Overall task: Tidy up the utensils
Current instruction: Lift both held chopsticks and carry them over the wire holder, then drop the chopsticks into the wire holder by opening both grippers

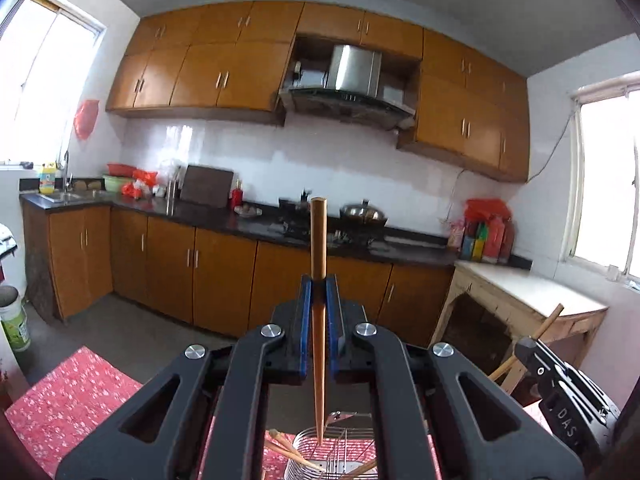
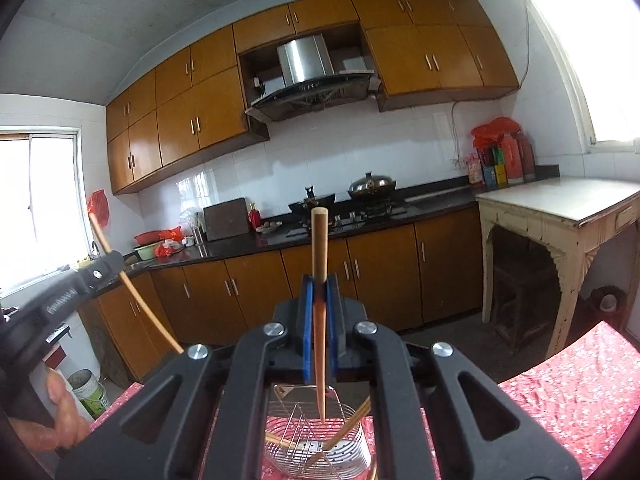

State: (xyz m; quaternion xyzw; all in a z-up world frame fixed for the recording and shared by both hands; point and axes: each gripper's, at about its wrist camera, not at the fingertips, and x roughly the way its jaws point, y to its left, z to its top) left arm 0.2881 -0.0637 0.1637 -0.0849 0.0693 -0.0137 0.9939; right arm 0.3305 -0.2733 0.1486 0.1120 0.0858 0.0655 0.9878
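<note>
1. L tongs (image 1: 319,280): blue pads clamped on one chopstick (image 1: 319,236), held mid-length. Blunt end sticks up past the pads, thin tip points down toward the wire holder (image 1: 344,446) below. Prob held this way so the tip goes in first.
2. R tongs (image 2: 319,280): same deal, pinched narrow on a 2nd chopstick (image 2: 319,240), tip hanging over the holder (image 2: 316,450).
3. Both sticks near upright, each in line w/ its tongs' slot. My guess: one stick per hand so a pair lands together.
4. Holder sits on the red flowered cloth (image 1: 68,396) over the tabletop. Wire dividers split it into sections. A few loose sticks (image 2: 348,426) already lean inside, so job looks part done.
5. Each cam catches the other tongs at frame edge: R one low right in the L view, L one at left in the R view w/ its stick bowed by the lens.
6. A hand (image 2: 60,424) shows low left in the R view, gripping the L handle.

Hard to tell:
7. Tongs' bodies cover most of the holder. Only a slice shows between the linkage arms.
8. Which section each tip is over: can't say. Whether the tips are above the rim or already inside it: can't say either.
9. Count of sticks already in: unclear, partly covered.
10. Other utensils on the tabletop, if any, are out of frame.
</note>
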